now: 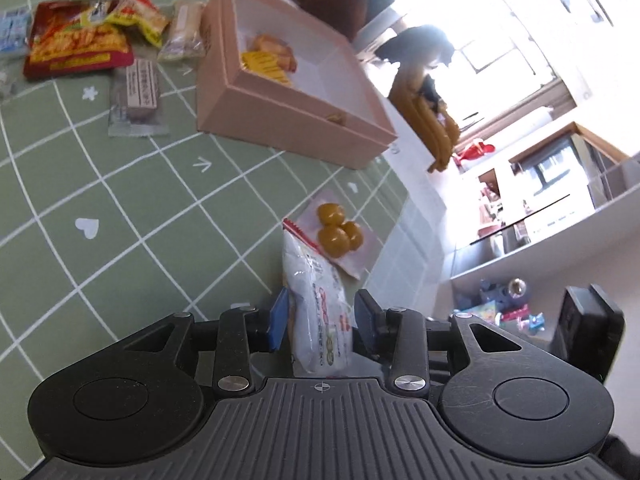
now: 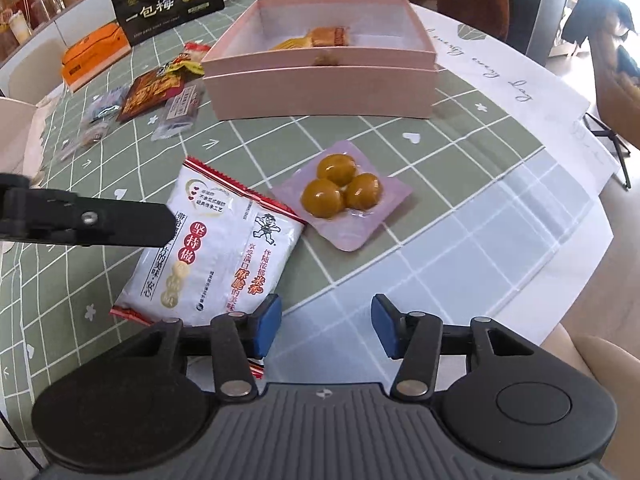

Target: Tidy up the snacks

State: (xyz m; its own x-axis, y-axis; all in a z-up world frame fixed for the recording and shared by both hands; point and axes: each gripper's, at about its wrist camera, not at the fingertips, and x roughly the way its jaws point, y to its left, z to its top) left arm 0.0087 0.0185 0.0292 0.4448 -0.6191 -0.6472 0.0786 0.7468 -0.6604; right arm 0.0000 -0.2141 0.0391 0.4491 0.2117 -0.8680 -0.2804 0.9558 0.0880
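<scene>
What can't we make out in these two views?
- Left gripper contact with the white rice-cracker packet: blue pads flank it; squeeze unclear.
- Pink box contents: right wrist view, front wall hides all but an orange-yellow snack.
- Small packets at the table's left: too blurred to identify.
- Kitchen beyond the table: left wrist view, washed out by window glare.

Green checked table [image 2: 360, 136] — pink box [image 2: 320, 88] far, snack pile [image 2: 156, 92] left, ball pack [image 2: 340, 194] near.
</scene>
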